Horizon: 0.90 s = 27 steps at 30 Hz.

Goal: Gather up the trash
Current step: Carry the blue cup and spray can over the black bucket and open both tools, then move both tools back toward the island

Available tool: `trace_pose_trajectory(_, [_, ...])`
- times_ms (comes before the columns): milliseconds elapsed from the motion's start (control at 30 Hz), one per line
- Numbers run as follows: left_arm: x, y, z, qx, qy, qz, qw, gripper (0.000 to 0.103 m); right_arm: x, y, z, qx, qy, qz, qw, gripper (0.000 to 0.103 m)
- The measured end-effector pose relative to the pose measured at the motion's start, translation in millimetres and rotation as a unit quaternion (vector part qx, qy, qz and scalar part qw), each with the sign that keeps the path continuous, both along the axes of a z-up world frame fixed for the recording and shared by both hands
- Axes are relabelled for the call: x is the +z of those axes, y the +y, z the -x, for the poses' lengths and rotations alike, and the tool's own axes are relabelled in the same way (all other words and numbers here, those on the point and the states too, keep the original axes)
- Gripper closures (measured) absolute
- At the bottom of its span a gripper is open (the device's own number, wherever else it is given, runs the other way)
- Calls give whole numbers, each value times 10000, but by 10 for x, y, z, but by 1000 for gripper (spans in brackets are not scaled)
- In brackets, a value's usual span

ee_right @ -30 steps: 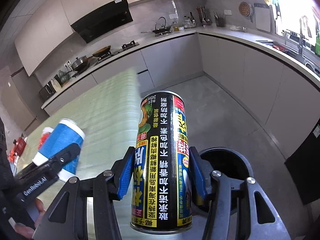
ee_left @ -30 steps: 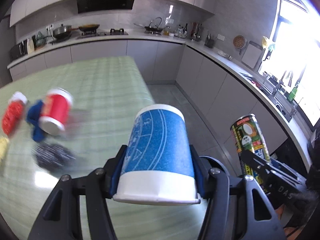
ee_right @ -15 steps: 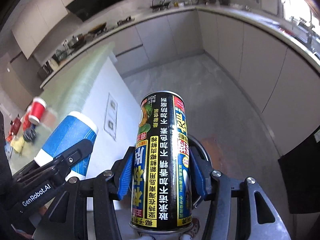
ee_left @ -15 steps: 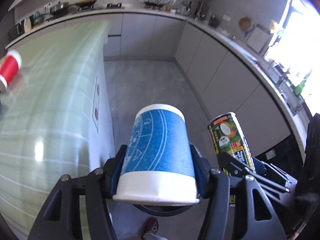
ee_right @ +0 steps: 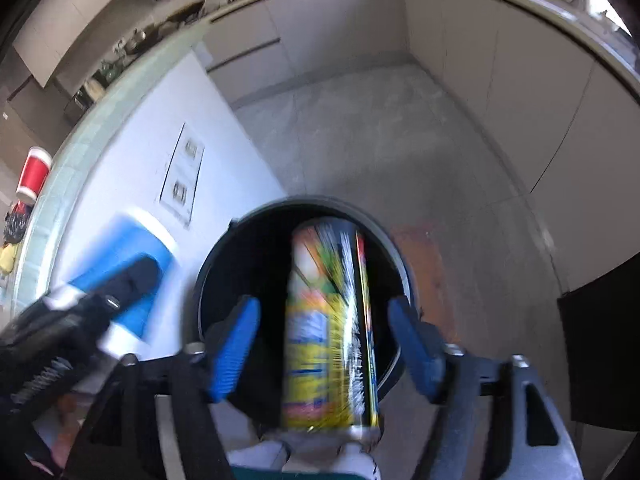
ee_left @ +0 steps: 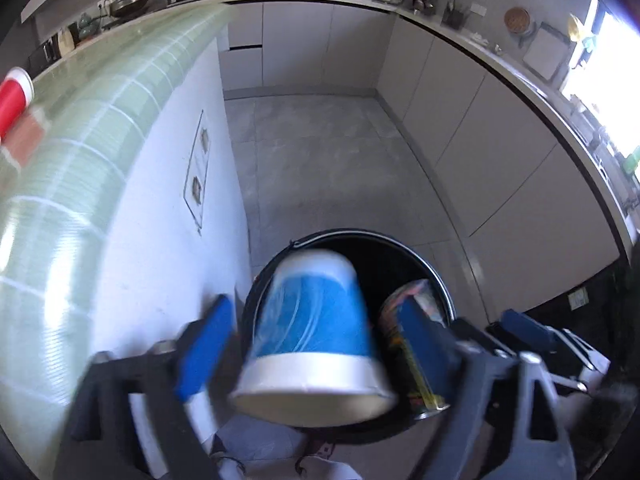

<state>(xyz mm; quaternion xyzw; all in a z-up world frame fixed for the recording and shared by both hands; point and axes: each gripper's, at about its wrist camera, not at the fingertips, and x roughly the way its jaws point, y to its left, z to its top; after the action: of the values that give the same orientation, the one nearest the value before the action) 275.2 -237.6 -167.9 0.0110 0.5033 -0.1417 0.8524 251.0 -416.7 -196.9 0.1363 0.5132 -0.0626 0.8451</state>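
A blue paper cup (ee_left: 312, 320) with a white rim, blurred, hangs upside down over the black trash bin (ee_left: 436, 276) on the floor. My left gripper (ee_left: 316, 324) is opening; its blue pads (ee_left: 204, 348) stand clear of the cup on both sides. In the right wrist view a tall printed drink can (ee_right: 328, 328), streaked with blur, drops toward the same bin (ee_right: 240, 220). My right gripper (ee_right: 324, 344) is also opening, with gaps between its pads (ee_right: 412, 344) and the can. The cup (ee_right: 136, 248) shows at the left there.
The white side of the island (ee_left: 160, 240) stands right beside the bin. On its green-checked top (ee_left: 80, 140) lies a red cup (ee_left: 12, 100), with more small items (ee_right: 12, 236) at the far left. Grey cabinets (ee_left: 500, 184) line the far side of the tiled floor.
Both grippers swung off the table and sank to just above the bin. Their jaws, shut on the cup and the can before, have spread and let both go.
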Motion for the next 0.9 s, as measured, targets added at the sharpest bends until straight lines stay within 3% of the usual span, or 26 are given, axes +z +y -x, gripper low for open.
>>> trace_pose_trajectory(167, [-9,-49,-99,76,24,-96,9999,9,85,-53,71,-189,-306,241,9991,29])
trace_pose_trajectory(333, [206,-8,-43,47,17,136,9999,9,272,-136,96,-395,-542,331,9972,29])
trace_pose_trajectory(600, [1030,120,158,-212,-397,344,9984,9,858,-82,122,-774,-760,610,9922,29])
trace_pose_trajectory(800, [1572,596,284,-30,-1055,180,9943,9,1421,225,192,-867,-1230,582,9869,29])
trace_pose_trajectory(900, [1688,957,244,165,-1343,21,9908,9,1716,566,178,-750,-1564,646,9827,28])
